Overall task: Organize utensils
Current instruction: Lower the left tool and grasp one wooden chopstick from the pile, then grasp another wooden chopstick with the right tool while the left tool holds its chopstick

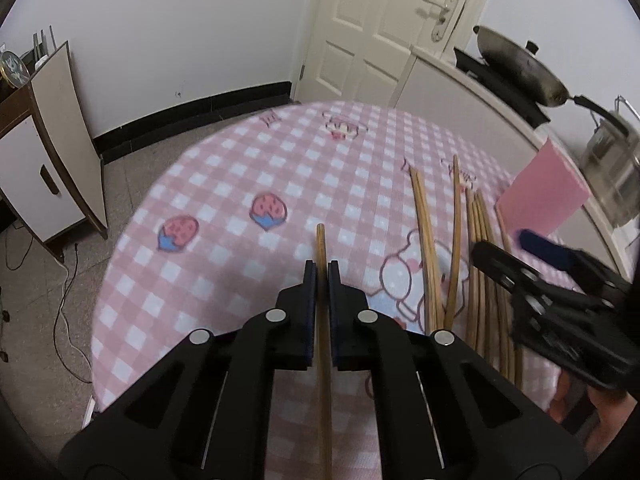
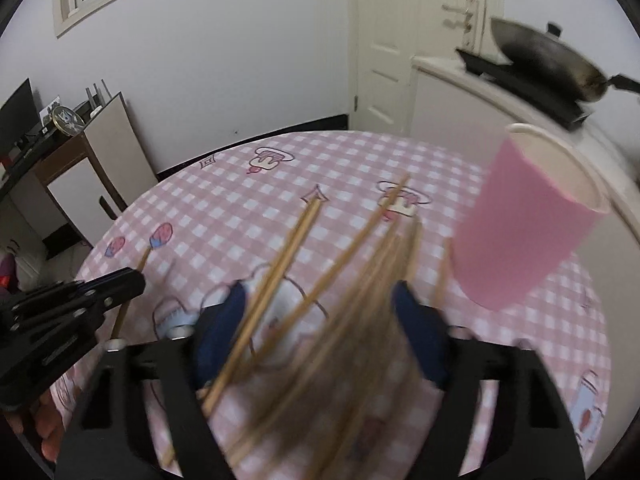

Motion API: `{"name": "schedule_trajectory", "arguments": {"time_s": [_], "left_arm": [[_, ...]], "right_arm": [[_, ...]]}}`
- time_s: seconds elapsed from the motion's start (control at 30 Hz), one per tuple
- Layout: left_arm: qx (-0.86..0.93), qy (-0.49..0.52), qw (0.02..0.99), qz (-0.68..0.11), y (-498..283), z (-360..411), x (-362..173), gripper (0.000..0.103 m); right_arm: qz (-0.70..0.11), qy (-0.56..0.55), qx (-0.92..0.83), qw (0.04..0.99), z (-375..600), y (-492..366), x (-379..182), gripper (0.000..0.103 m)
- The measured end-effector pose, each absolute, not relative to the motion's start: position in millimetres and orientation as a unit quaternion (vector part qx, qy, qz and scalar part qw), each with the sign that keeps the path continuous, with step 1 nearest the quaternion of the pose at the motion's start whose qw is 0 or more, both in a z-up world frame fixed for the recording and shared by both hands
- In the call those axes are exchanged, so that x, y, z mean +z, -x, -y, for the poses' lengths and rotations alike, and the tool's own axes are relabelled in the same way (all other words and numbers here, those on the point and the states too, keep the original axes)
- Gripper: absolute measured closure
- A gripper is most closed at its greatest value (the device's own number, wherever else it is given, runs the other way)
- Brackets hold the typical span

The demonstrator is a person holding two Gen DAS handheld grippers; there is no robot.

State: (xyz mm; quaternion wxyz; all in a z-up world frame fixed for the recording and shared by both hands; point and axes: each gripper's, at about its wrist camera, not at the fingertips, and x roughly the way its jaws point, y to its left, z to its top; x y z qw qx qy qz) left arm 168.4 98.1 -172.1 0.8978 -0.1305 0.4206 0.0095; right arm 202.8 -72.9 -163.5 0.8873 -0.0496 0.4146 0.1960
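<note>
While left gripper (image 1: 322,270) pinches one chopstick (image 1: 321,240) mid-shaft, tip past the fingers, right gripper (image 2: 320,300) stands spread around the loose pile (image 2: 360,264), unpressed. Judged light, stiff, smooth: may roll or pivot; grip mid-length.

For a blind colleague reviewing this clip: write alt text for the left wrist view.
The left hand-held gripper is shut on a single wooden chopstick above a pink checked tablecloth. To its right lie loose chopsticks, with the right hand-held gripper over them and a pink paper cup behind. A wok sits on a counter beyond.
</note>
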Motion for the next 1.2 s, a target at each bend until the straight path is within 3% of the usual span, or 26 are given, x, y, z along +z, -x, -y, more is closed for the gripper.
{"name": "schedule_trajectory", "arguments": {"time_s": [0.23, 0.6, 1.2], "left_arm": [[0.007, 0.134, 0.907, -0.399, -179.2, -107.6, -153.5, 0.097], [-0.004, 0.131, 0.906, -0.403, -186.6, -107.8, -157.8, 0.097], [-0.009, 0.127, 0.905, -0.406, -187.8, -105.3, -158.8, 0.097]], "right_arm": [[-0.464, 0.007, 0.226, 0.857, 60.4, -240.0, -171.7, 0.078], [-0.499, 0.036, 0.170, 0.849, 55.7, -273.9, -180.9, 0.090], [-0.517, 0.008, 0.185, 0.835, 41.9, -281.3, -176.4, 0.090]]}}
